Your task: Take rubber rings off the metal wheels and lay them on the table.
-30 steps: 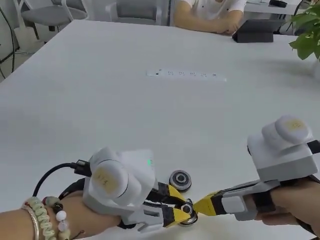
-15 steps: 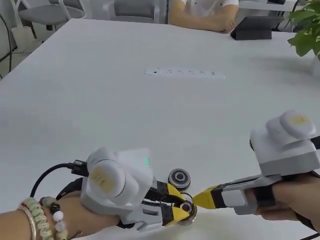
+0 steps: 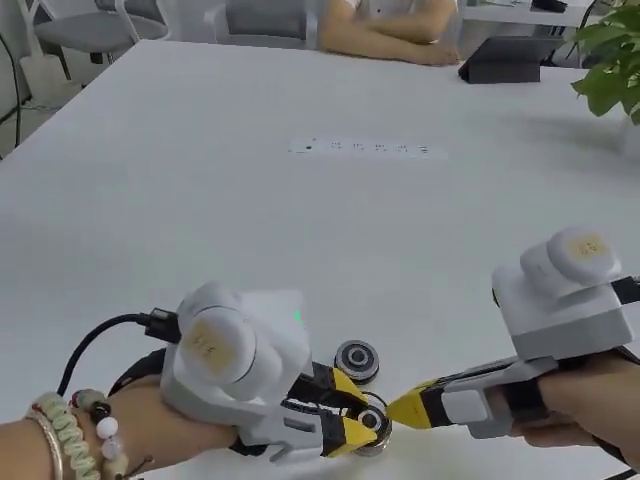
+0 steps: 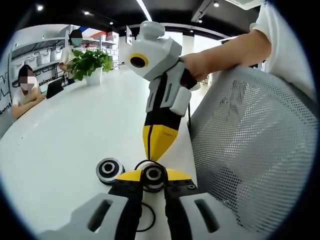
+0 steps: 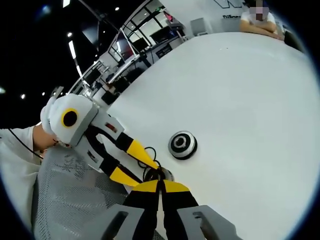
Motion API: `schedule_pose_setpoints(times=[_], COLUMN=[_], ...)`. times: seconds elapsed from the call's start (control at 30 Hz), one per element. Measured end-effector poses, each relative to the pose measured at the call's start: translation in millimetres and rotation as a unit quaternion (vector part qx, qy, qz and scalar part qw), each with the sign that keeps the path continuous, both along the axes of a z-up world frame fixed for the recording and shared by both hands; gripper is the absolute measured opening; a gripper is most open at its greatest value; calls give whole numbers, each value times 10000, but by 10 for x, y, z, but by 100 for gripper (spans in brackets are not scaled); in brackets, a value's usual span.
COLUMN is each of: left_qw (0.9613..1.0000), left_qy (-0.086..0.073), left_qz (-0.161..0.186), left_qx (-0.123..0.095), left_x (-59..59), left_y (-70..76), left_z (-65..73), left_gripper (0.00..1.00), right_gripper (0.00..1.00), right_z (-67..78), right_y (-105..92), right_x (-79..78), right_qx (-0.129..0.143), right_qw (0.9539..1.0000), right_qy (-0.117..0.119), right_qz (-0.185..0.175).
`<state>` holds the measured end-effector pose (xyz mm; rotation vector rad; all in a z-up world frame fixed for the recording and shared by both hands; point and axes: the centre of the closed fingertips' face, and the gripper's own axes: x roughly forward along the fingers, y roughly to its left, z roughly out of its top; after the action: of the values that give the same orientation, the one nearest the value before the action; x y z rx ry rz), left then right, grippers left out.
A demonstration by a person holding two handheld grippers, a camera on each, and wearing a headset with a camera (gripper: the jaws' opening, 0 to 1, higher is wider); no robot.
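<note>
1. Pinched between the yellow tips of the left tongs: a metal wheel, held low over the white bench near its front edge, hub facing the camera in the left gripper view.
2. Just beyond that grip, flat on the bench and apart from both tongs: a second wheel, dark around its rim with a bright hub.
3. At the edge of the metal wheel: a thin black rubber ring, standing off the rim as a loose arc on the side toward the other tongs. Lower between the left jaws, another thin black curve; cannot tell whether it belongs to the same ring.
4. Pointed in from the right, tip to tip with the left tongs: the right tongs, jaws pressed together into a single yellow point. Touching or almost touching the wheel's rim where the black arc starts; cannot tell whether the ring is caught between the tips.
5. Left tongs parted only by the wheel's width, clamped on it from both sides.
6. Farther back on the bench, well apart from the work: a white power strip, a dark flat case, green plant leaves at the right edge, and a seated person's folded arms at the far side.
7. On the wrist behind the left tongs: beaded bracelets.
</note>
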<state>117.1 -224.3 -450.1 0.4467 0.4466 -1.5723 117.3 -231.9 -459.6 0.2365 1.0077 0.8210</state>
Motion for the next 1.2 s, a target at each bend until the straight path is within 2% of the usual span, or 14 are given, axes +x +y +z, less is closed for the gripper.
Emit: schedule_pose_setpoints(times=[0.2,0.33,0.43,0.67,0.87,0.97,1.1,1.2], left_qw=[9999,9995,9992,9992,9992,9994,9989,9993], left_qy=[60,133,92,-217,-238,-110,-171,-67], left_qz=[46,77,128,29,-88,-118,-180,-253], left_qx=[-124,-282,-365,-321,-295,-291,-387,-263], left_x=[37,56,73,82,49,28,14,-23], left_y=[9,22,35,84,153,167,203,299], left_z=[129,251,319,414,520,589,739,773], left_gripper=[21,26,30,37,44,52,58,65], right_gripper=[0,0,0,0,0,0,0,0], right_z=[-2,1,-1,3,23,34,44,64], right_y=[-17,-10,-6,-17,-38,-47,-65,-71], right_x=[21,24,25,25,40,50,66,82], right_qx=[-16,-3,0,13,43,57,82,119], right_qw=[10000,10000,10000,10000,10000,9999,9998,9997], right_qy=[-14,-11,-4,6,-16,-33,-43,-64], right_qz=[-42,-29,-26,-36,-87,-118,-168,-205])
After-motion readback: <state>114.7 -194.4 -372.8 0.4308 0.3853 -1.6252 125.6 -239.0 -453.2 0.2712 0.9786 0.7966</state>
